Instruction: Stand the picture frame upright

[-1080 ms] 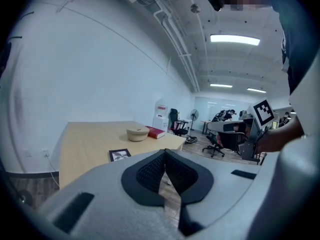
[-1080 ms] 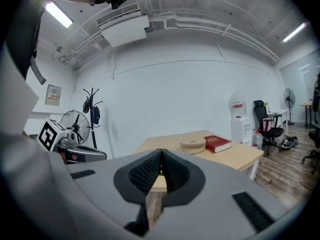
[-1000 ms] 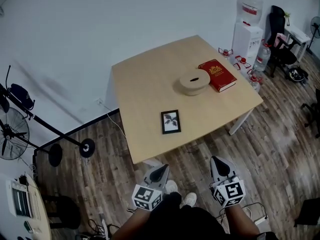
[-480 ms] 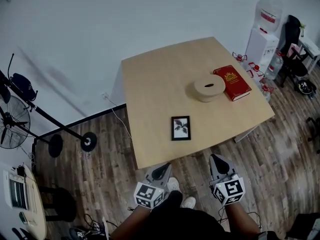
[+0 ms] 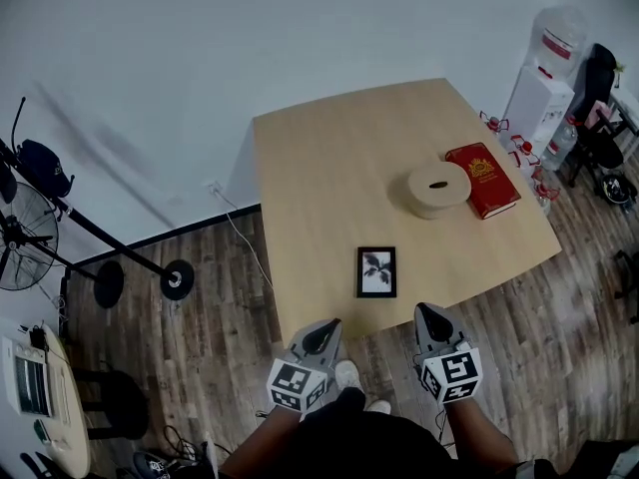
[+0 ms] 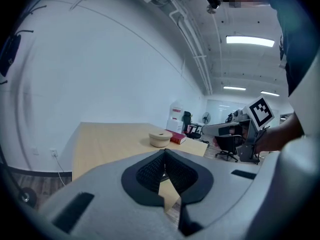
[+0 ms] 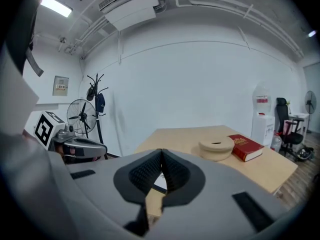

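We hold left gripper (image 5: pixel 323 328) and right gripper (image 5: pixel 428 314) side by side, aimed at twelve o'clock toward the flat-lying picture frame (image 5: pixel 376 271), both clamped closed, empty.

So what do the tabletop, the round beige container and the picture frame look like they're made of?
The tabletop looks like pale wood or laminate, even tan and matte. The round beige container is maybe wood or bamboo, matte. The picture frame has a black border, plastic or painted wood.
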`<state>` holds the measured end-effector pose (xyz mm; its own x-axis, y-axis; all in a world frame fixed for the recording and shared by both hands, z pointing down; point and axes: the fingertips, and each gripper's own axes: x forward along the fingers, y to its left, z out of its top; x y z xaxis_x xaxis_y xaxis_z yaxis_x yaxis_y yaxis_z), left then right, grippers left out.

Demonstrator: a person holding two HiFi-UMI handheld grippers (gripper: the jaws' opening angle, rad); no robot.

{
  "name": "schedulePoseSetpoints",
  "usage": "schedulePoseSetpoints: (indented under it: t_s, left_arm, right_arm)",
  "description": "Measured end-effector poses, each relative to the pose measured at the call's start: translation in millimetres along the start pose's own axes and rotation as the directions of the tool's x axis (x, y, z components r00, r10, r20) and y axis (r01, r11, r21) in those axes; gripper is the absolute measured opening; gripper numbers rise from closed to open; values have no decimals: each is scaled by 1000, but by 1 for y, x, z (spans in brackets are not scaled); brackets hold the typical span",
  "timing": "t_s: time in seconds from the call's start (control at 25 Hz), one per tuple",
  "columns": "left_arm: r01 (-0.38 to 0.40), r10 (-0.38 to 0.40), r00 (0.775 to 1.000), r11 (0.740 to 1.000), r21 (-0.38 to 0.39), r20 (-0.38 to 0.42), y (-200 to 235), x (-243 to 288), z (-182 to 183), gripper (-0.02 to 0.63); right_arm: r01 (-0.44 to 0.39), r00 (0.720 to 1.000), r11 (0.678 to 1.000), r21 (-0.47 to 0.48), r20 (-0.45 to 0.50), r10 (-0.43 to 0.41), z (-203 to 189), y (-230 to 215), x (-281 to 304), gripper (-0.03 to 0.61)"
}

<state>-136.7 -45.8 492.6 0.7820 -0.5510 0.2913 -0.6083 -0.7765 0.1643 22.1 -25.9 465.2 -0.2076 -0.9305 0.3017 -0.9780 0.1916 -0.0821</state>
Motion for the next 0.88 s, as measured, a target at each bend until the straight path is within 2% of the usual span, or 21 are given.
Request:
schedulePoseSetpoints:
  t_s: [0.2,0.48,0.68,0.88]
  left_arm:
    - [-3,3,1000,1000,-7,14,30,7,5,0]
    - [-6,7,999,1000,-4,34,64,12,18,0]
    - [-20,20,1000,1000,-3,24,75,16,19,0]
    - [-60,60,998,998,-23,-18,80,22,7,0]
  right_arm:
    - [8,999,998,-61,-34,-10,4,5,28,9]
    - [36,997,998,-61,-59,-40,8,8,57,9]
    - [37,996,997,-63,-75,-42,8,4,75,9]
    - [3,990,999,-42,-138,-8,-9,-6,100,9]
